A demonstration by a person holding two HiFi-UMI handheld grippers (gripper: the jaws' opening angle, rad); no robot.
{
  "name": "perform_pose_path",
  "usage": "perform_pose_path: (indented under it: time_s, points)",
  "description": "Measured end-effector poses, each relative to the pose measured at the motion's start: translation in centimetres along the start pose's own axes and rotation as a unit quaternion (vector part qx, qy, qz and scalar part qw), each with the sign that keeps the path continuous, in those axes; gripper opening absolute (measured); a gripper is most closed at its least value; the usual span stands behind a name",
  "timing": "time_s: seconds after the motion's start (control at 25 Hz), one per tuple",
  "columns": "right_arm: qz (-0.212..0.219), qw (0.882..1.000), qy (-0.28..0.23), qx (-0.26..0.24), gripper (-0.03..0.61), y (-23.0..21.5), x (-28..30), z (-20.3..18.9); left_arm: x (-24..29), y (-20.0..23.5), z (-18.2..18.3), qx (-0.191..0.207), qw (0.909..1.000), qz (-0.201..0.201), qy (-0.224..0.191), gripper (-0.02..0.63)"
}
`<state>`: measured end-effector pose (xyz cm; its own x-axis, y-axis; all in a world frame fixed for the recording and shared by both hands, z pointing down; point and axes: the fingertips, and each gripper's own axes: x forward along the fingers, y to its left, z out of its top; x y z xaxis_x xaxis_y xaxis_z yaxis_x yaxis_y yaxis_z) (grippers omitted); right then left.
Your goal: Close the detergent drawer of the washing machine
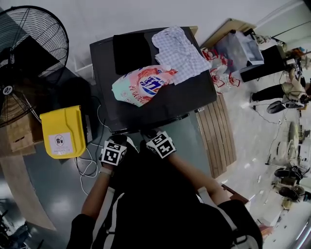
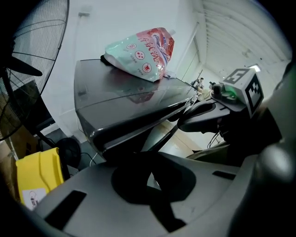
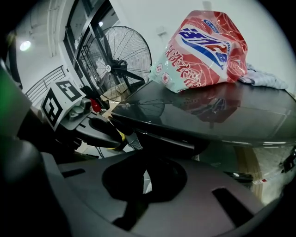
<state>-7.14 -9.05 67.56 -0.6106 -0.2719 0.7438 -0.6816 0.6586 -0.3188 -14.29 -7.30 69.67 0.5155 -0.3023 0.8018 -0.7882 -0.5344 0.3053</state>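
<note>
Holding nothing | left gripper (image 1: 121, 141): fingers (image 2: 132, 185) clenched | right gripper (image 1: 149, 134): fingers (image 3: 122, 178) clenched | beside washing machine (image 1: 187, 97)

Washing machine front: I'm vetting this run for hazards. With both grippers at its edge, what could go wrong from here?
The left gripper and right gripper, both shut, sit close together at the front edge of the washing machine; they could knock each other. The detergent pouch lies on the glossy top; a hard shove might slide it.

White wall (image 1: 146, 14), black fan (image 1: 29, 44).
</note>
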Motion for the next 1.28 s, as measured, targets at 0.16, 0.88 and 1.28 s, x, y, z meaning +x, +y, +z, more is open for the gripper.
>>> perform_pose_path:
  time_s: [0.16,0.88,1.28]
  points:
    - [-0.023,1.000,-0.019,0.003,0.015,-0.8,-0.2,1.3,-0.4,1.2,1.0,0.001,0.9998,0.012,-0.014,0.009]
    - [-0.029,0.999,-0.023,0.010,0.015,-0.9,-0.6,1.5,-1.6,2.6,1.2,-0.017,0.9977,0.045,-0.047,0.011]
    - [0.023,0.999,-0.034,-0.022,0.015,1.1,-3.7,1.7,-5.0,0.0,1.4,-0.066,0.9896,0.076,-0.103,0.011]
